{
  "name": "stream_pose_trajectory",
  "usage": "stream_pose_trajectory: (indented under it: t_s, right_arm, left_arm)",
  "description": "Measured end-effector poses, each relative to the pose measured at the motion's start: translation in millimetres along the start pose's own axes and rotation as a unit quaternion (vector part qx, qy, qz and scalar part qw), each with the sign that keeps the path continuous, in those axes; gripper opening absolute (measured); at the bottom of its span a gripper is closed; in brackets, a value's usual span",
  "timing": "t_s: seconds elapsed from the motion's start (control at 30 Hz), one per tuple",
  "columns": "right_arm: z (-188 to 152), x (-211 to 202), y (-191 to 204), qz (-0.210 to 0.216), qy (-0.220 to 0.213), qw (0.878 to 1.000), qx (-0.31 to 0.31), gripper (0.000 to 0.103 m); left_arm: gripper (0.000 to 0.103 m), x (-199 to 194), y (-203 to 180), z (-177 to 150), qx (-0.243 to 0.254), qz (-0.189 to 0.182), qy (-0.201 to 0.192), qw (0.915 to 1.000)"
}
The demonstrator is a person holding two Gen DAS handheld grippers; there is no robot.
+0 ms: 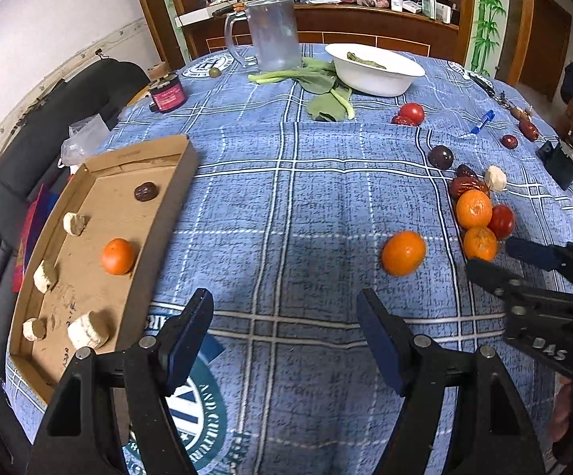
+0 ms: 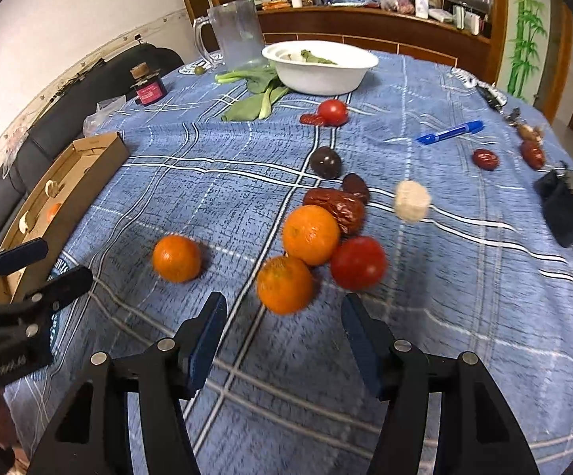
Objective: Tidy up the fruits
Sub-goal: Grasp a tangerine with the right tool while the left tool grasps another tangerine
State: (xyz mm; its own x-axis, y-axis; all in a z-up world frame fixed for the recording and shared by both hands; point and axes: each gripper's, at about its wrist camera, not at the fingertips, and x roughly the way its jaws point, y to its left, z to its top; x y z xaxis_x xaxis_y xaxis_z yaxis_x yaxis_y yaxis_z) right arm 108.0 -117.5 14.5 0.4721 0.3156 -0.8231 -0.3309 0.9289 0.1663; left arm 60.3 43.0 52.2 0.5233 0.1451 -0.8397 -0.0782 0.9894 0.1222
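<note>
A cardboard tray [image 1: 185, 166] at the table's left holds one orange [image 1: 118, 256], a dark fruit [image 1: 145, 191] and several pale chunks. A lone orange [image 1: 403, 252] [image 2: 176, 258] lies mid-table. To its right sit two oranges [image 2: 311, 234] [image 2: 284, 285], a tomato [image 2: 358, 263], red dates [image 2: 337, 208], a pale chunk [image 2: 412, 201] and a dark plum [image 2: 325, 162]. My left gripper [image 1: 284, 301] [image 2: 64, 261] is open over bare cloth, short of the lone orange. My right gripper [image 2: 284, 303] [image 1: 492, 255] is open, with the nearest orange just beyond its tips.
At the back stand a white bowl [image 2: 326, 79], a clear pitcher [image 2: 238, 35], leafy greens [image 2: 258, 99] and a pink jar [image 2: 149, 89]. Another tomato [image 2: 332, 111], a blue marker [image 2: 450, 131], two red dates [image 2: 485, 158] and a black pouch [image 2: 563, 206] lie to the right.
</note>
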Motion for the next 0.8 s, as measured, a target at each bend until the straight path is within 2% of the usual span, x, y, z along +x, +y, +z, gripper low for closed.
stream_pose_trajectory:
  t_s: [0.07,0.1,0.13,0.47,0.5,0.53,0.57,0.63,0.8]
  right_arm:
    - [1.5,4.6,-0.4,0.005,0.001,1.000,0.001,0.059]
    - [2.1,5.9,-0.5,0.003,-0.001,1.000,-0.003,0.040]
    - [2.6,7.8,-0.1,0.001,0.001,1.000,-0.011,0.031]
    - [-10.1,-18.3,-20.3,-0.024,-0.009,0.999,-0.028,0.031]
    - [-11.6,-19.9,-23.5,-0.025,-0.007,0.999,-0.023,0.031]
    - [-12.6,-21.2,-25.8,-0.026,-0.006,0.999,-0.018,0.031]
    - [-13.5,-22.6,-27.6,-0.027,-0.006,1.000,-0.013,0.031]
    - [-15.5,-26.7,-30.3,-0.028,-0.007,1.000,-0.004,0.031]
    - [-19.5,-38.2,-27.1,-0.039,-0.017,0.999,-0.001,0.031]
  left_arm:
    - [0.074,4.4,-3.7,3.3,-0.001,-0.002,0.004,1.0000]
    - [0.074,6.3,-5.4,4.7,-0.001,-0.004,0.006,1.0000]
    - [0.074,8.5,-7.6,6.2,-0.001,-0.007,0.009,0.9999]
    - [0.072,43.1,-50.6,24.4,0.001,-0.072,0.036,0.9967]
    - [0.065,48.8,-53.6,24.3,0.001,-0.084,0.041,0.9956]
    - [0.044,54.0,-55.8,23.8,0.001,-0.092,0.048,0.9946]
    - [0.028,53.0,-57.6,24.0,0.009,-0.089,0.036,0.9954]
    - [0.029,52.5,-55.4,25.1,0.007,-0.110,0.035,0.9932]
    - [0.029,37.6,-39.9,21.0,-0.001,-0.110,0.019,0.9938]
